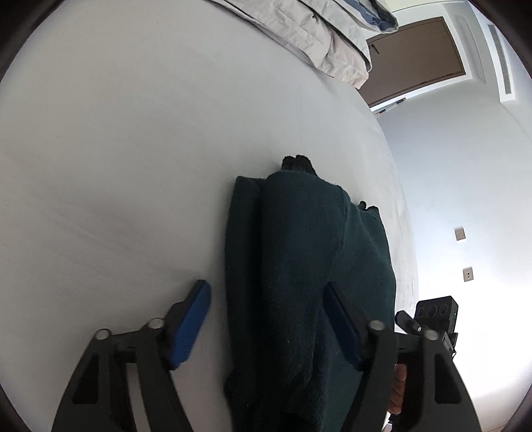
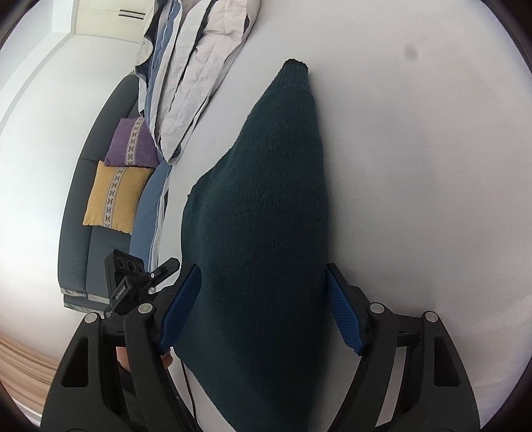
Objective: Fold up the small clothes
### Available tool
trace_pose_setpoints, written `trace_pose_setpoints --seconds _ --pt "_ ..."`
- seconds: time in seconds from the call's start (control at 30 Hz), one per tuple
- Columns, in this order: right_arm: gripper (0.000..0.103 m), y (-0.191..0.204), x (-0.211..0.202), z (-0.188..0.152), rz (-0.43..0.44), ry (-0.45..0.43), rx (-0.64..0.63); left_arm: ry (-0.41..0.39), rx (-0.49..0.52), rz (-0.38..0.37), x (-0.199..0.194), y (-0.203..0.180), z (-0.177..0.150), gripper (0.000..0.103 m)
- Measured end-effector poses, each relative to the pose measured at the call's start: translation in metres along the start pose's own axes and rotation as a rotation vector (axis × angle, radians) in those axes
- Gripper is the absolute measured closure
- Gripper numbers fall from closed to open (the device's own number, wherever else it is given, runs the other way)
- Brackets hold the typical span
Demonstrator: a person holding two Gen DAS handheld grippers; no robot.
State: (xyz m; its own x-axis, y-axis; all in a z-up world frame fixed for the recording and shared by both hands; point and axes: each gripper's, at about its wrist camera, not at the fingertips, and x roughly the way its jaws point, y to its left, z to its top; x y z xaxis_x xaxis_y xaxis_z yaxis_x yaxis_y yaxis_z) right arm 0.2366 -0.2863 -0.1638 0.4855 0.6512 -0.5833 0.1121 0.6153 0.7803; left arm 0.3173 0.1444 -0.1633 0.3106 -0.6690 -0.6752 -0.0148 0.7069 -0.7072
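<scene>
A dark green knitted garment (image 1: 299,266) lies folded lengthwise on the white bed sheet (image 1: 116,166). My left gripper (image 1: 266,309) is open, its blue pads either side of the garment's near end; the left pad (image 1: 191,324) is over the sheet, the right pad (image 1: 342,327) over the cloth. In the right wrist view the same garment (image 2: 266,216) stretches away to a narrow dark cuff (image 2: 294,64). My right gripper (image 2: 262,299) is open, its pads straddling the garment's near part. I cannot tell whether the pads touch the cloth.
A crumpled grey and blue duvet (image 1: 316,30) lies at the bed's far end, also in the right wrist view (image 2: 199,73). A grey sofa (image 2: 86,232) with purple and yellow cushions (image 2: 113,199) stands beside the bed. A brown door (image 1: 415,56) is beyond.
</scene>
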Motion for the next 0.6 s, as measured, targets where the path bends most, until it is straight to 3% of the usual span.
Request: trace_pose_setpoints --seconds 0.03,0.17,0.33,0.5,0.6 --pt "0.036 0.001 0.002 0.0 -0.014 0.003 0.0 0.011 -0.021 -0.001 0.002 0.003 0.0 0.059" --pt "0.04 0.009 0.01 0.001 -0.057 0.007 -0.014 0.024 -0.01 0.037 0.009 -0.007 0.0 0.06" --pt "0.056 0.022 0.011 -0.003 -0.129 -0.017 -0.076 0.008 0.016 0.086 0.009 -0.017 -0.003 0.075" --pt "0.062 0.047 0.004 -0.008 -0.183 -0.062 -0.136 -0.03 0.081 0.176 0.001 -0.041 -0.01 0.08" --pt "0.063 0.066 -0.008 -0.016 -0.184 -0.092 -0.16 -0.05 0.088 0.154 -0.013 -0.055 -0.016 0.08"
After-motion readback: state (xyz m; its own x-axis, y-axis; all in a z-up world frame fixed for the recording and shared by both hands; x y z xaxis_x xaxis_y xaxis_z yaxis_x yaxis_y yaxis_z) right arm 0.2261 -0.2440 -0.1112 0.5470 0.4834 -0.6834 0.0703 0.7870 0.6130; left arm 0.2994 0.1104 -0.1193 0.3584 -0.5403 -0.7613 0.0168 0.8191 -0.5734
